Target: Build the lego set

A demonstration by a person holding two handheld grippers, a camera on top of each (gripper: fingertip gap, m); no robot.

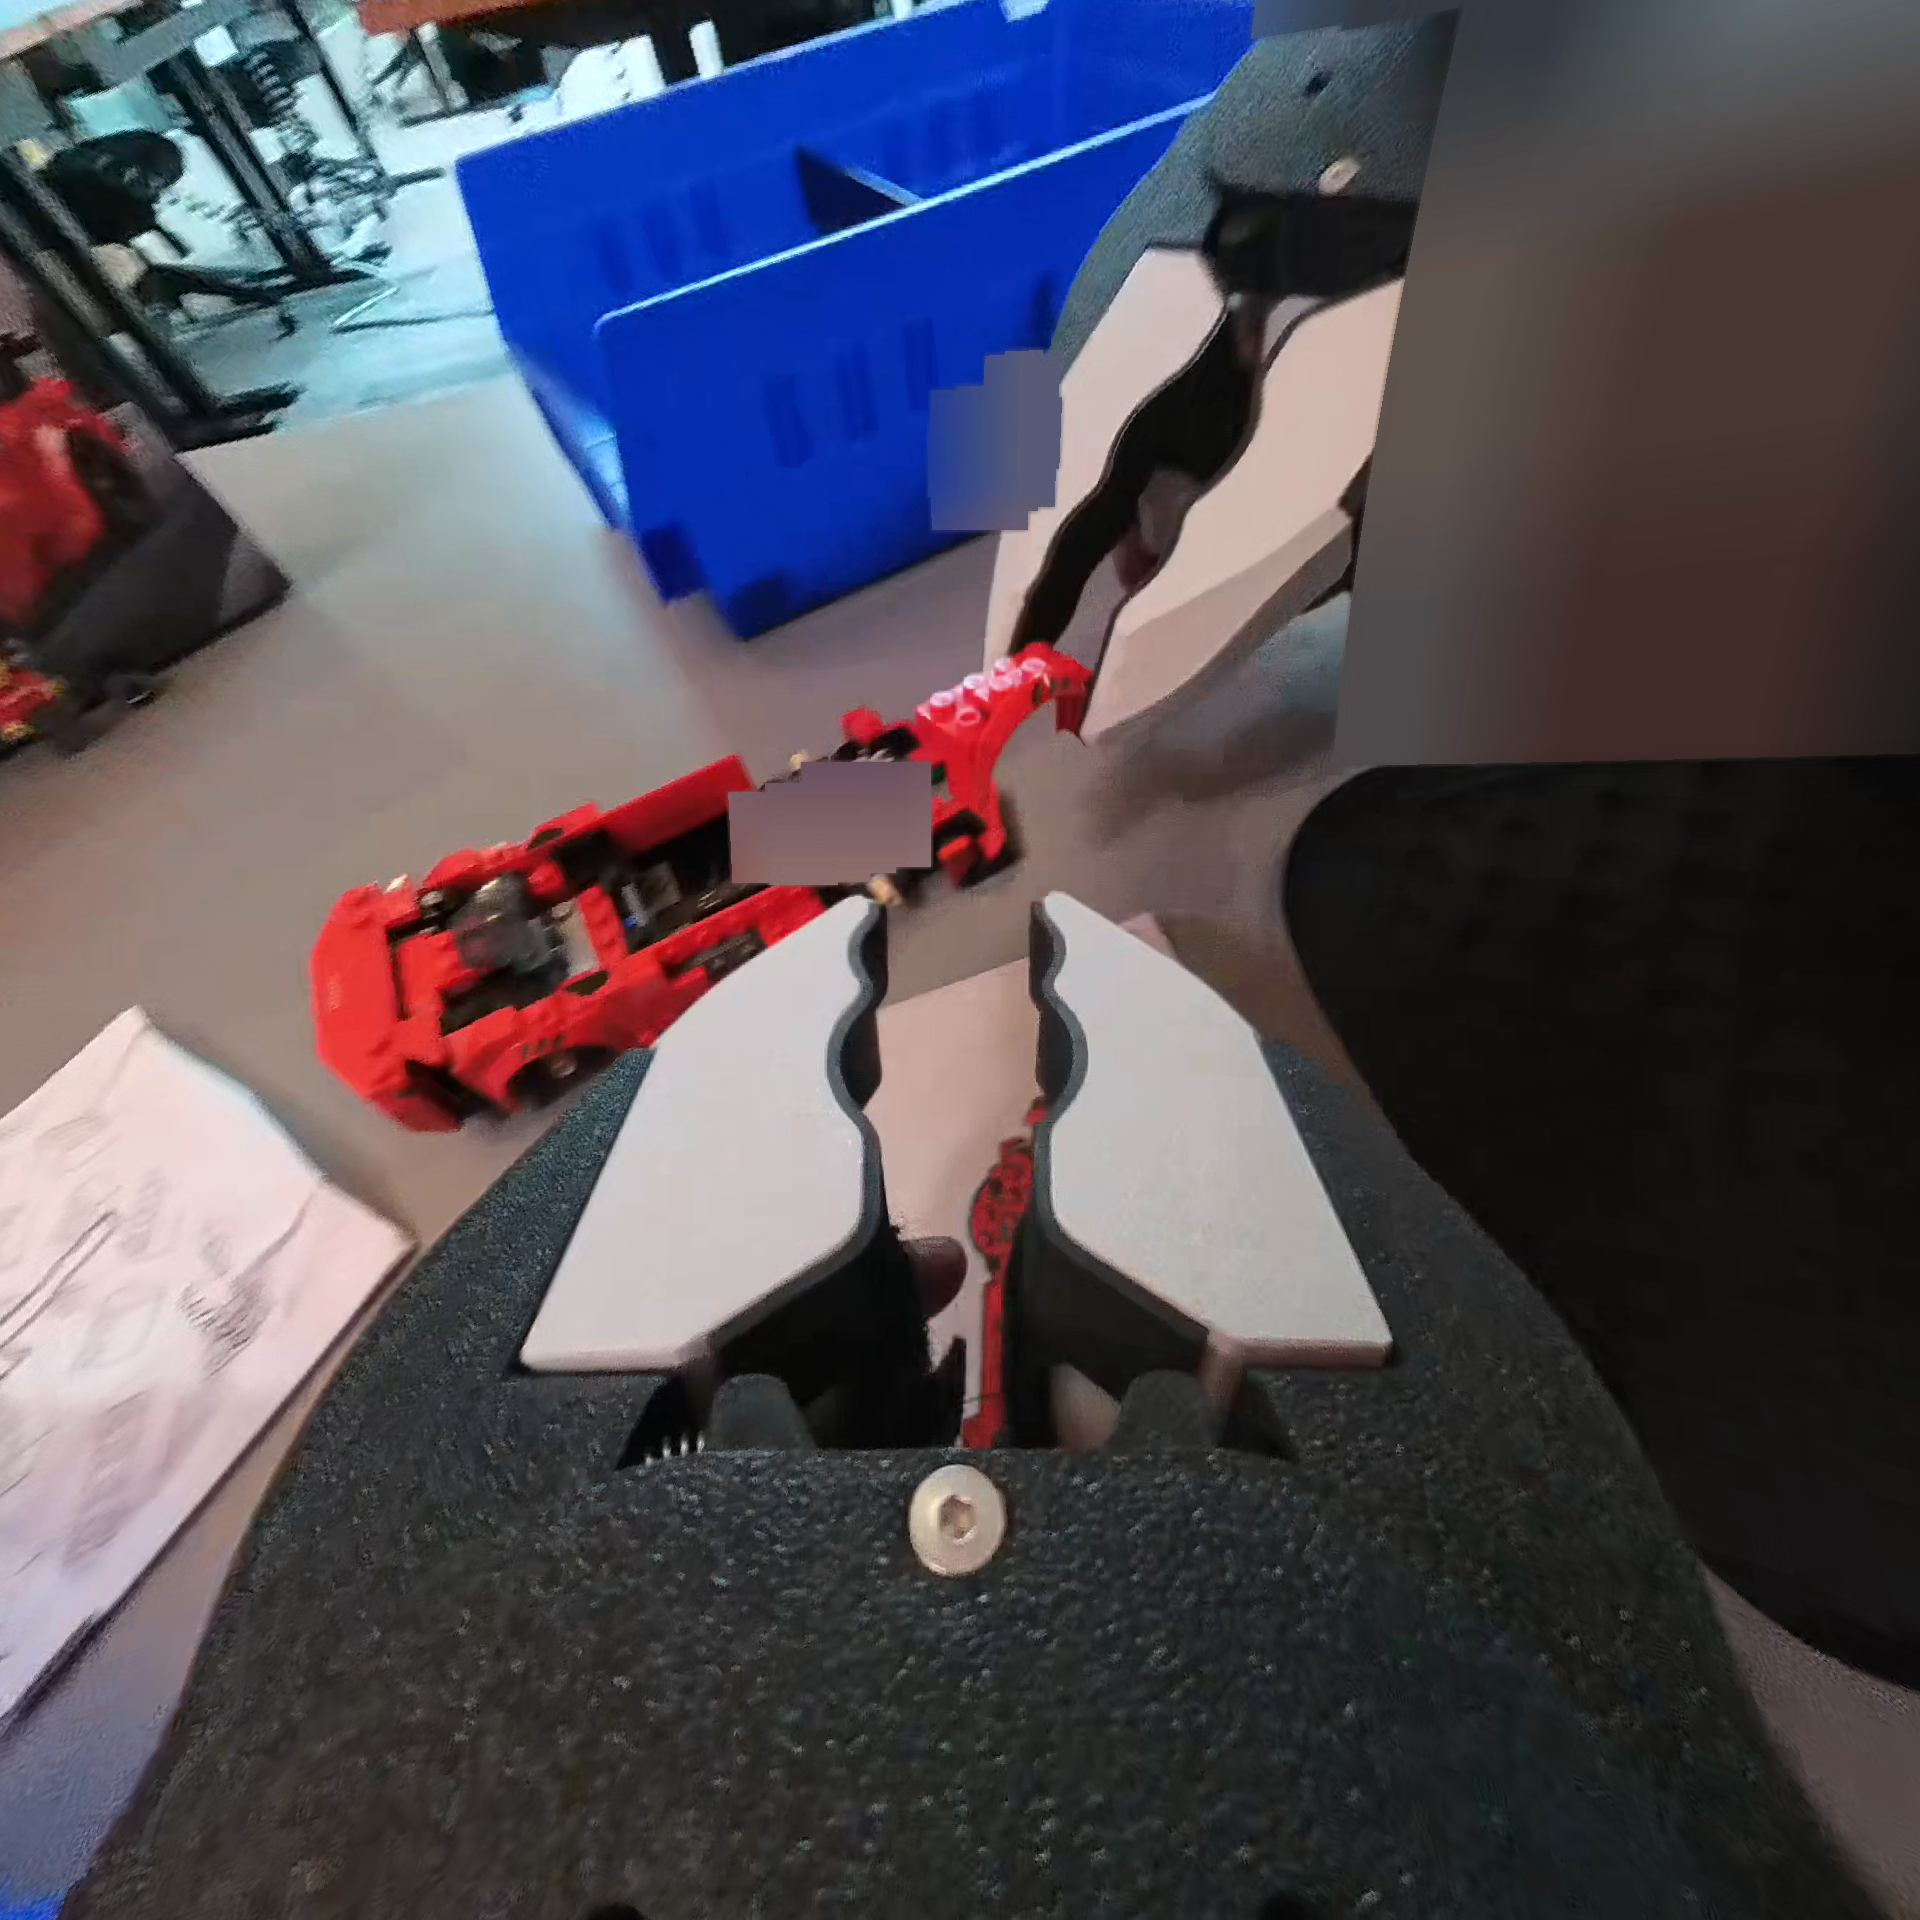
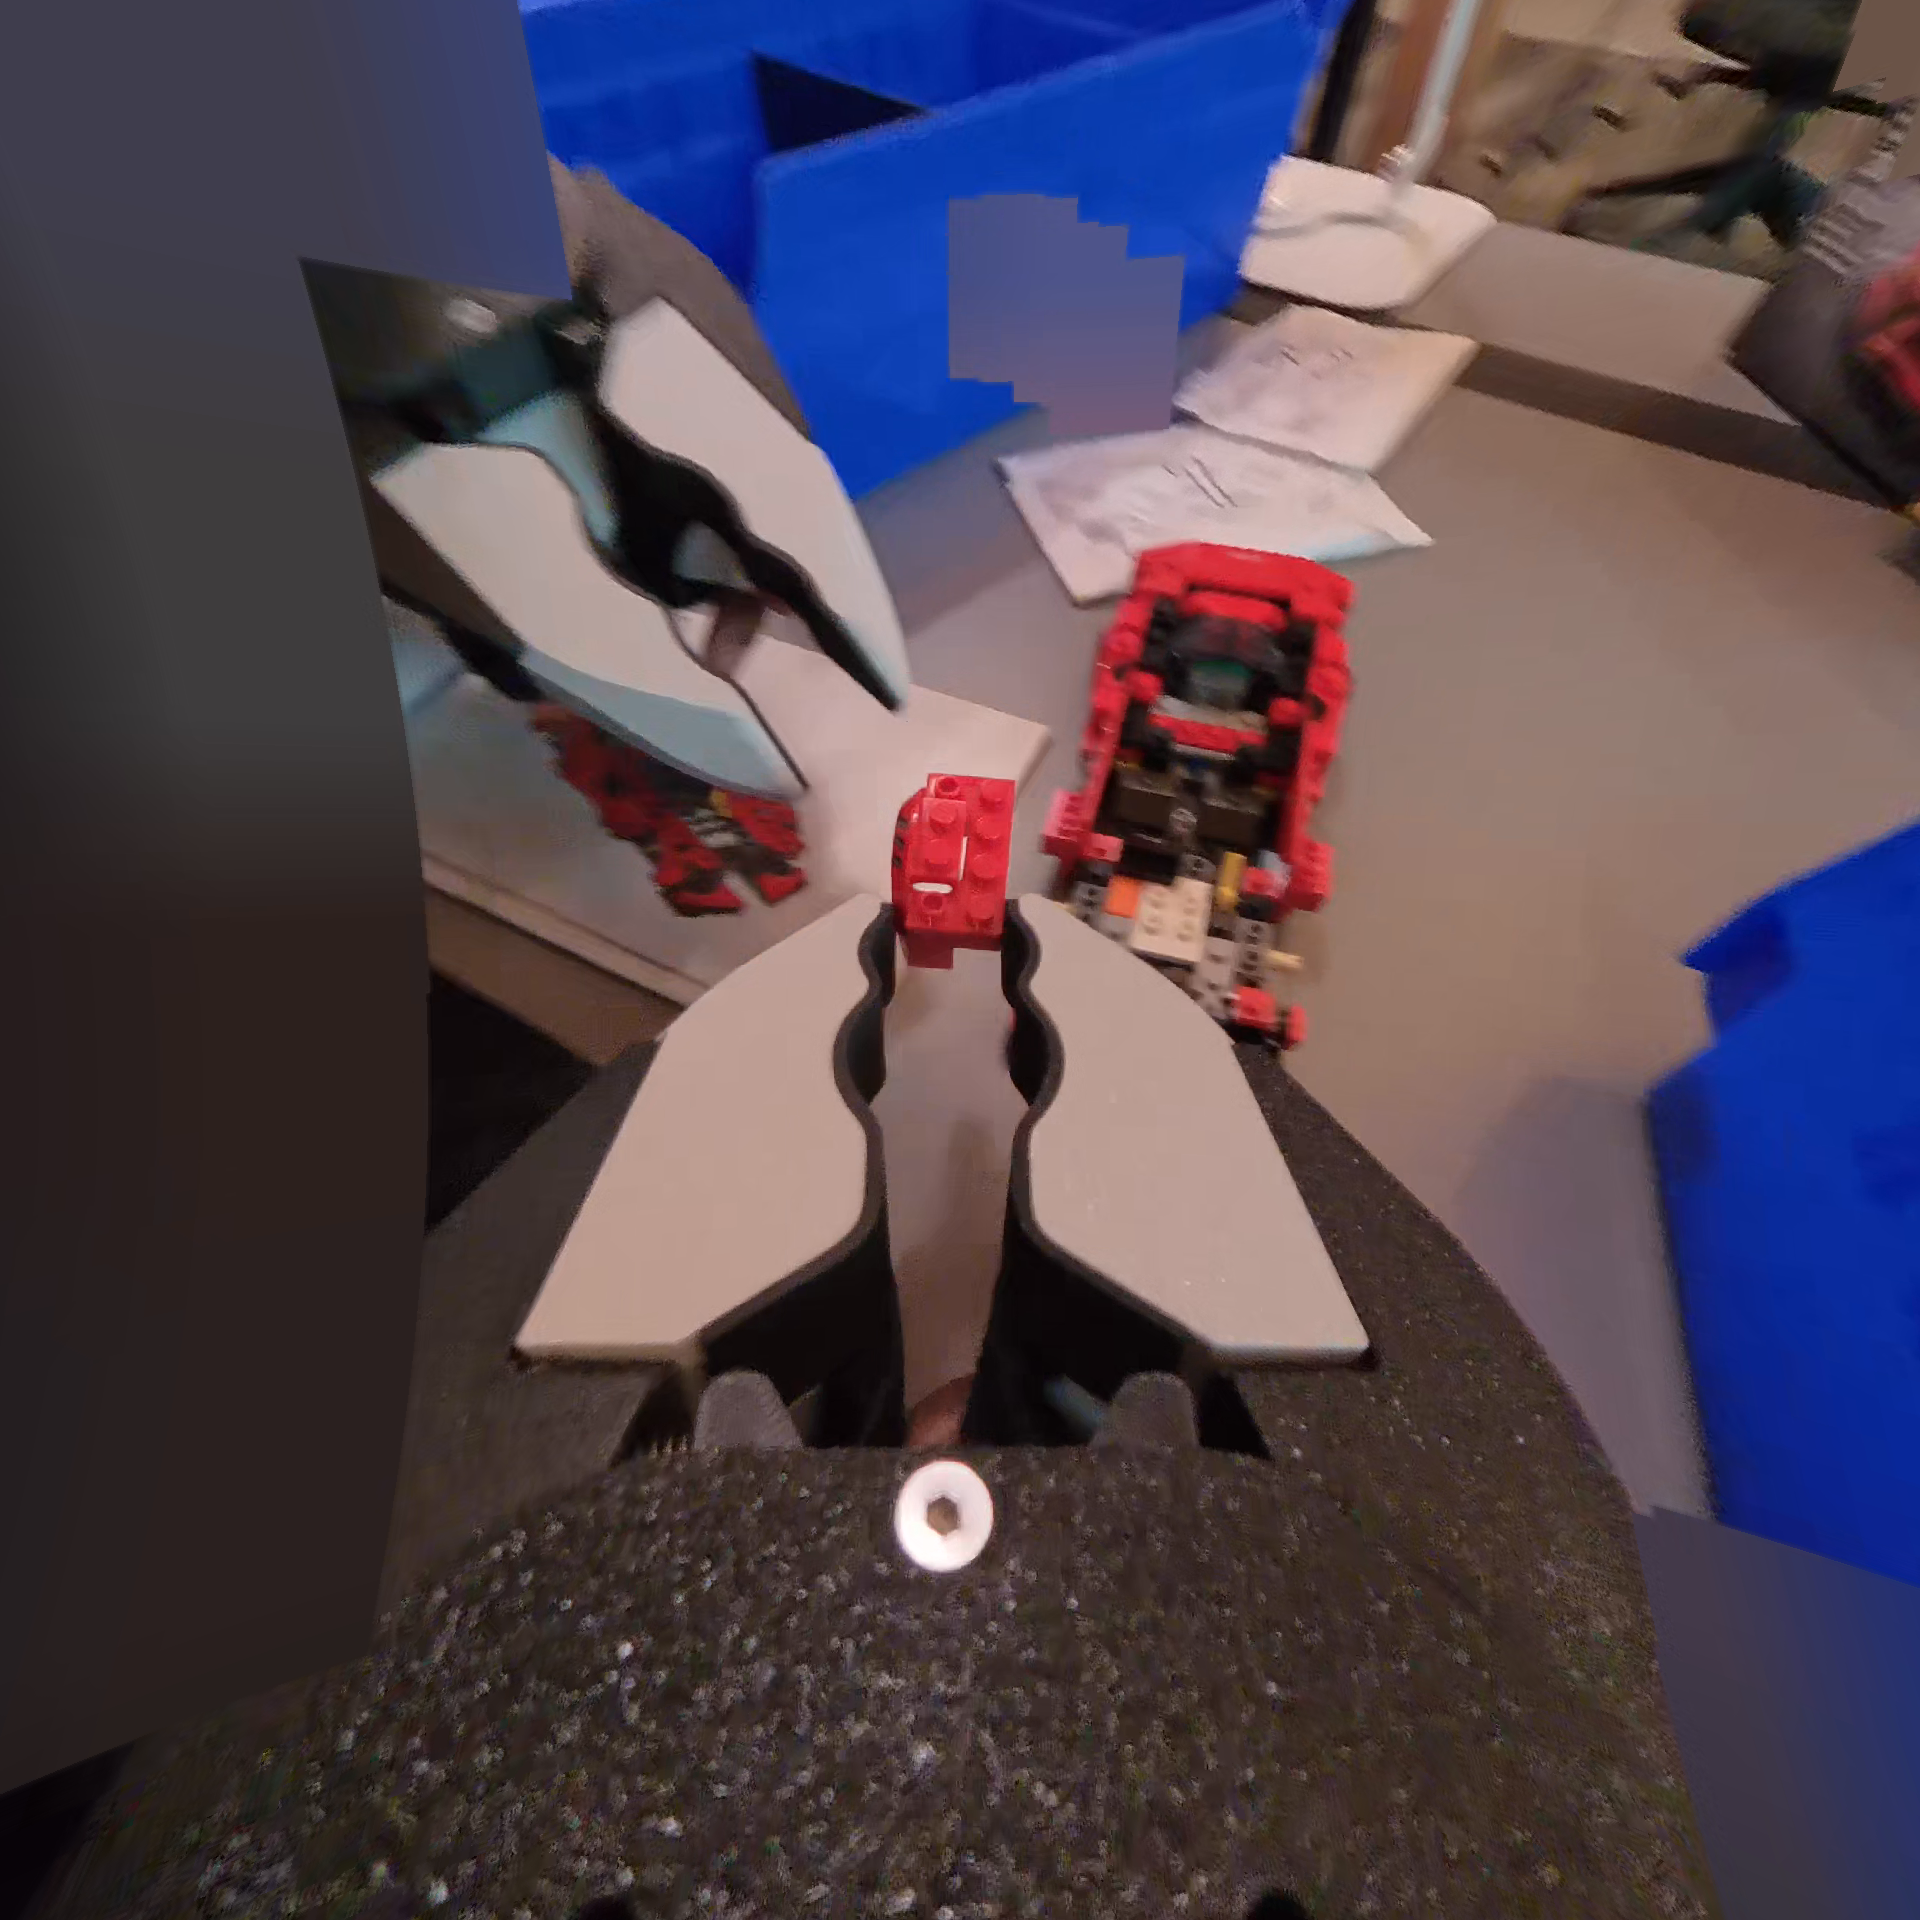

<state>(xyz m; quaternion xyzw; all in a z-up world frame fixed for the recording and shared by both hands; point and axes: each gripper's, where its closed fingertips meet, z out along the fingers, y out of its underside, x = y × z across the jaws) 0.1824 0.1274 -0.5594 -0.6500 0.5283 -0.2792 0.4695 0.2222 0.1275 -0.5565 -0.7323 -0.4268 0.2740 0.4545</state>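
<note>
A partly built red lego car [image 1: 582,935] lies on the grey table, and also shows in the right wrist view [image 2: 1195,748]. My right gripper [image 2: 951,909] is shut on a small red studded lego piece [image 2: 951,862] and holds it above the table, just left of the car's near end. In the left wrist view the right gripper [image 1: 1055,691] and its red piece [image 1: 997,707] hang at the car's far end. My left gripper [image 1: 956,914] is open and empty beside the car. It also shows at upper left in the right wrist view [image 2: 847,738].
A blue divided bin [image 1: 831,364] stands behind the car, and another blue bin [image 2: 1818,1247] at the right. Instruction sheets [image 1: 135,1299] lie left of the car. A white box with a red car picture [image 2: 623,831] lies under the left gripper. A dark lego box [image 1: 62,540] sits far left. Left tips to right tips: about 5 centimetres.
</note>
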